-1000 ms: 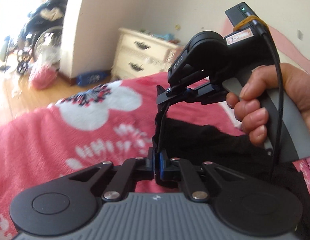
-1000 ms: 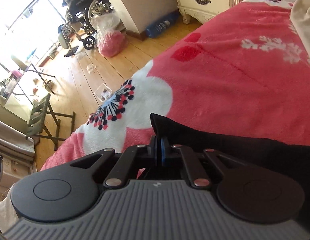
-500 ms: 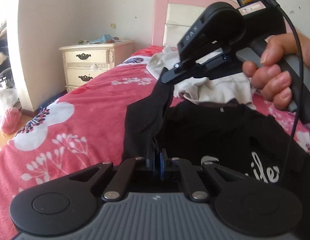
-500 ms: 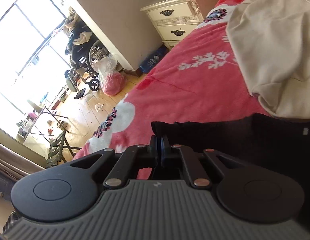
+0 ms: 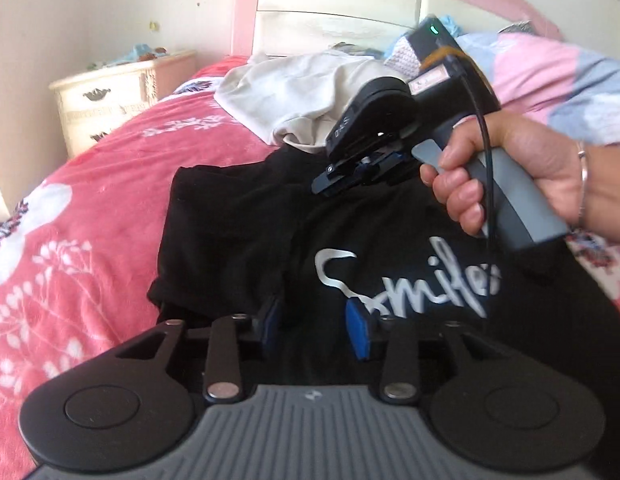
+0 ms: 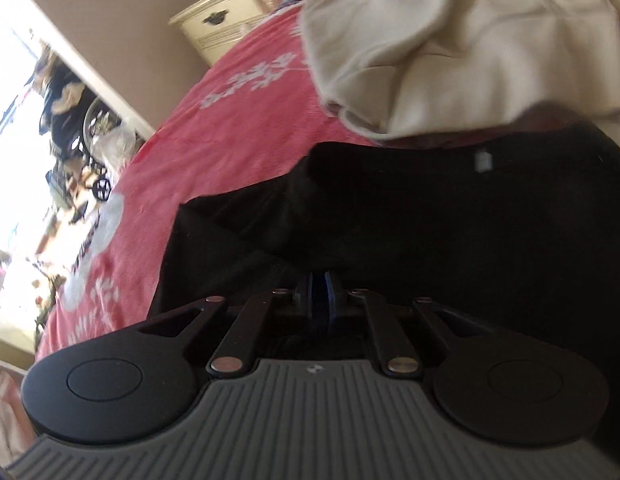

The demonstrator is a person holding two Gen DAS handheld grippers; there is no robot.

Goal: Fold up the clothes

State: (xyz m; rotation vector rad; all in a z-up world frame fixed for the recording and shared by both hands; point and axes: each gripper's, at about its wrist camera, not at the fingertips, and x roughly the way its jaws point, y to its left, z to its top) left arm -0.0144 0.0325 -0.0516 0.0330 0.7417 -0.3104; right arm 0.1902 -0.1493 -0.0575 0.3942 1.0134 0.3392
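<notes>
The black T-shirt (image 5: 350, 216), soft matte cotton with looping white "Smile" script, lies flat on the fleecy coral floral blanket (image 5: 109, 200) of the bed, its left side folded over in a thick band. A rumpled cream garment (image 5: 293, 92) sits just beyond its collar. The left claw (image 5: 316, 322) is opening, blue pads spread and free of the cloth it pinched a second ago. The right claw (image 5: 330, 184), held in a hand (image 5: 510, 172), is parting too; whether it grips fabric I cannot tell.
</notes>
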